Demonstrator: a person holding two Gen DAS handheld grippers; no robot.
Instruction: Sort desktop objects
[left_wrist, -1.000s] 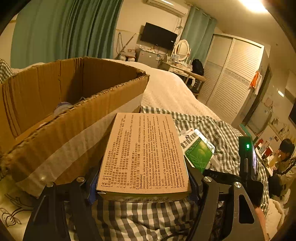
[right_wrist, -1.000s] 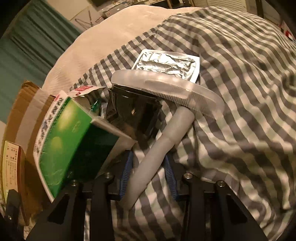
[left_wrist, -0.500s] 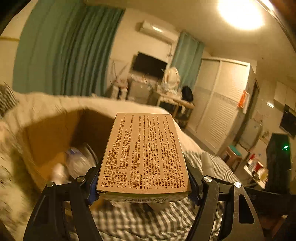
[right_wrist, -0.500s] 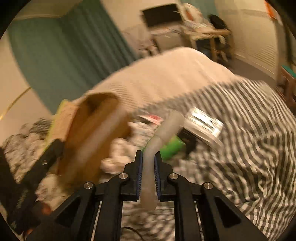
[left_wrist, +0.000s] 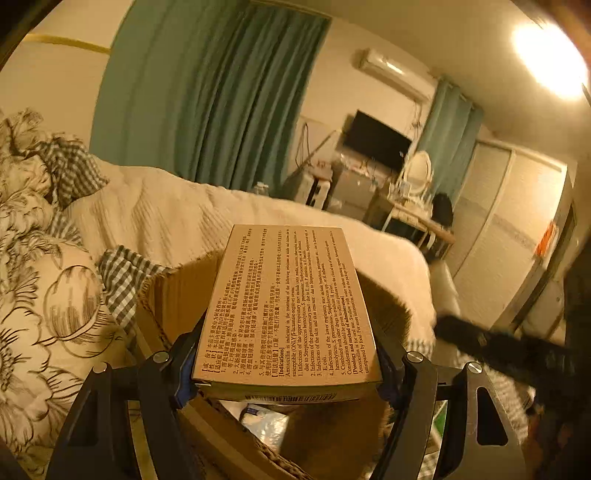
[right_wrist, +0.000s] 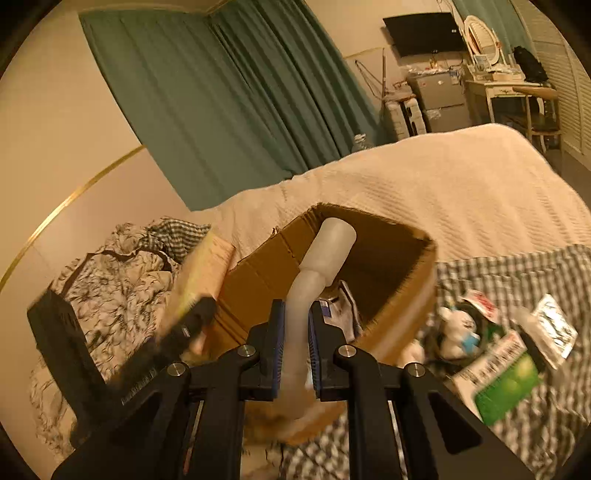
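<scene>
Holding two things at once, I have both poised at the cardboard box (right_wrist: 388, 258) on the bed so each can drop straight in; my left jaws (left_wrist: 288, 369) are clamped across the width of the flat medicine box (left_wrist: 288, 306), which lies level with its printed face up and its far end reaching out over the open carton, so a simple release should let it fall inside; my right jaws (right_wrist: 295, 347) pinch the thin neck of the whitish plastic handle (right_wrist: 317, 266), gripped low because that is its narrowest part; they are easing apart just now, though the handle sits between the pads and I judge it not yet freed; its fat end points up over the carton's mouth. Both of my wrists tip forward and downward, the left gripper coming in from the floral quilt (right_wrist: 110, 273) side, the right from the checked blanket (right_wrist: 517, 266); a green packet (right_wrist: 506, 387), a foil sachet (right_wrist: 554, 325) and a small plush toy (right_wrist: 458, 332) lie unsorted on that blanket beside the carton.
</scene>
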